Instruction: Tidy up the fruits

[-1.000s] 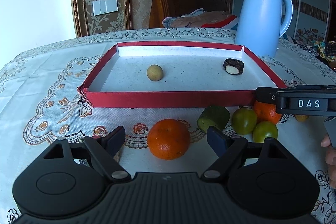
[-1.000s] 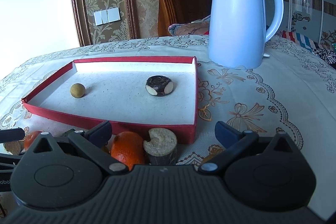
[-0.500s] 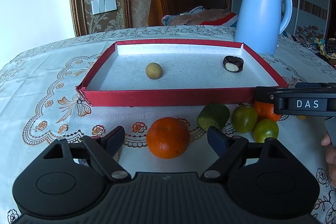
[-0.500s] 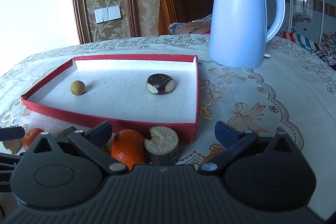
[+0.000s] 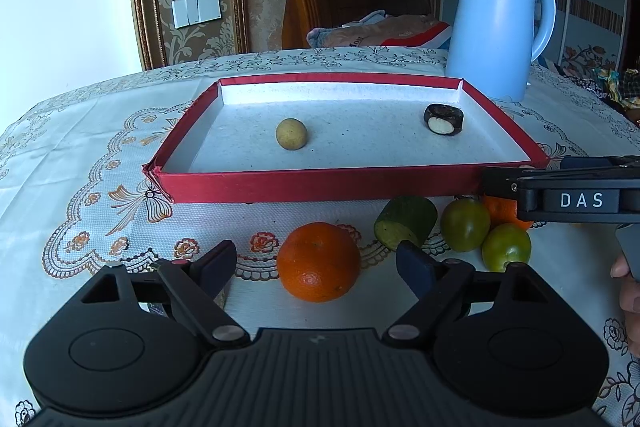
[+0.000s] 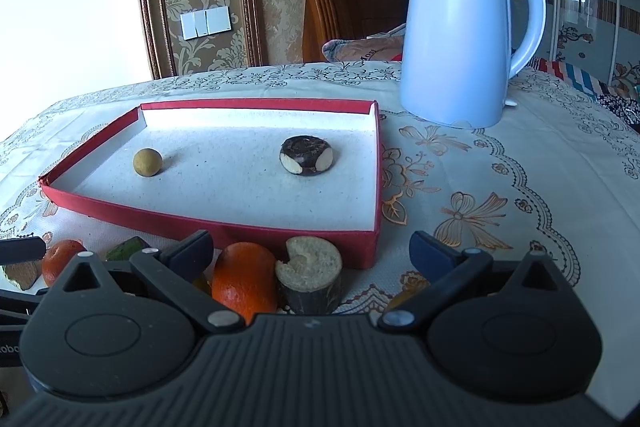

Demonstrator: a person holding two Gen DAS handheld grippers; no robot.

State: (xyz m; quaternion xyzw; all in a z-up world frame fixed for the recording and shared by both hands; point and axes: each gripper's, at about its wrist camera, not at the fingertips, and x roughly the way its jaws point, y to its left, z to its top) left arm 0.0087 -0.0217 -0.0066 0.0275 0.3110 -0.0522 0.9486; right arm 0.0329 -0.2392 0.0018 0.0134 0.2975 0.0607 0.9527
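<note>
Little has changed: both grippers, left point(image 5: 316, 265) and right point(image 6: 312, 255), keep fingers wide and empty over the bench, the orange point(image 5: 318, 261) framed by the left's, the tray point(image 5: 320, 183) still awaiting most fruit.

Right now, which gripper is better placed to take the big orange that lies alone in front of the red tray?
Left. The left gripper is open with the big orange centred between its fingers. The right gripper faces another orange and a cut brown piece.
</note>
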